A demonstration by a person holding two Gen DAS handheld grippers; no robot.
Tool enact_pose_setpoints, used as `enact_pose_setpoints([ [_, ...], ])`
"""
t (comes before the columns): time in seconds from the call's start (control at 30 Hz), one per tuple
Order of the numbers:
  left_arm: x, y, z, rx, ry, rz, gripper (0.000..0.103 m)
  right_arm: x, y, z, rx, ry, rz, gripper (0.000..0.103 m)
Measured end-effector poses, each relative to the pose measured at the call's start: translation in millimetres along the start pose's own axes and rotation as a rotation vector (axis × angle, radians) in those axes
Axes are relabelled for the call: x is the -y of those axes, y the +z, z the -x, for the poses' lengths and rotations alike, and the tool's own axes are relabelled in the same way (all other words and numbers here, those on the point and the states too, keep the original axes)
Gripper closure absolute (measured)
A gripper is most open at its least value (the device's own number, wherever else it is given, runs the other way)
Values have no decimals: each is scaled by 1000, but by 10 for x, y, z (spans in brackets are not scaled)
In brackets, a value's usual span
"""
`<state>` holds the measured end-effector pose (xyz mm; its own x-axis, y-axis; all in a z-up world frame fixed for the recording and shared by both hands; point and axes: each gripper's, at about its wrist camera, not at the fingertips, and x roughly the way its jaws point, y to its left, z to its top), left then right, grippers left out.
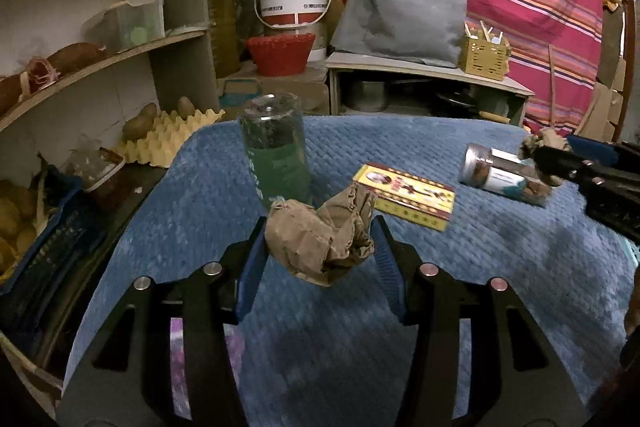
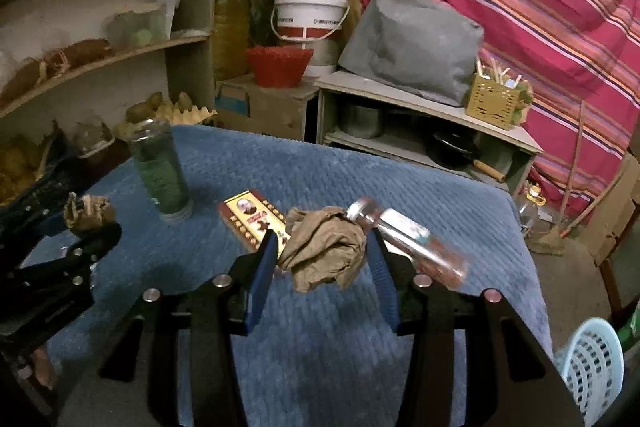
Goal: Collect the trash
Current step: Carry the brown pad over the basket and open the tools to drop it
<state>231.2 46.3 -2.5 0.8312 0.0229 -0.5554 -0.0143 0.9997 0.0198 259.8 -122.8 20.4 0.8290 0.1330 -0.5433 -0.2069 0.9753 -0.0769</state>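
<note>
My left gripper (image 1: pixel 320 239) is shut on a crumpled brown paper wad (image 1: pixel 320 239), held above the blue table cover (image 1: pixel 440 267). It also shows at the left of the right wrist view (image 2: pixel 90 213). My right gripper (image 2: pixel 322 251) is shut on a second crumpled brown paper wad (image 2: pixel 324 247) above the table. It shows at the right edge of the left wrist view (image 1: pixel 540 155) with its wad (image 1: pixel 546 141).
On the table stand an upturned green-labelled glass jar (image 1: pixel 276 151), a flat yellow-red box (image 1: pixel 408 195) and a lying clear jar with a silver lid (image 1: pixel 504 177). A light blue basket (image 2: pixel 592 367) sits at the lower right beside the table. Shelves and an egg tray (image 1: pixel 168 137) are to the left.
</note>
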Motion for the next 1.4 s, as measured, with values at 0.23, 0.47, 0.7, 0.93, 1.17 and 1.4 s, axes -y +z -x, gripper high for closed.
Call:
enact_pose_setpoints([
  [0.23, 103, -156, 369, -3, -26, 25, 53, 229, -279, 493, 9, -12, -36, 57],
  [0.47, 350, -224, 621, 5, -40, 5, 53, 521, -562, 945, 31, -44, -89, 57],
  [0.7, 896, -184, 779, 14, -105, -36, 53, 969, -802, 1273, 40, -83, -142, 57],
  [0.93, 1795, -138, 745, 25, -188, -127, 53, 1733, -998, 1548, 44, -179, -199, 57],
  [1.17, 2694, -133, 652, 21, -289, -217, 53, 2545, -1290, 1671, 8, -283, -276, 57],
  [1.4, 3473, -160, 599, 24, -381, -280, 53, 3123, -1518, 1720, -18, -350, -333, 57],
])
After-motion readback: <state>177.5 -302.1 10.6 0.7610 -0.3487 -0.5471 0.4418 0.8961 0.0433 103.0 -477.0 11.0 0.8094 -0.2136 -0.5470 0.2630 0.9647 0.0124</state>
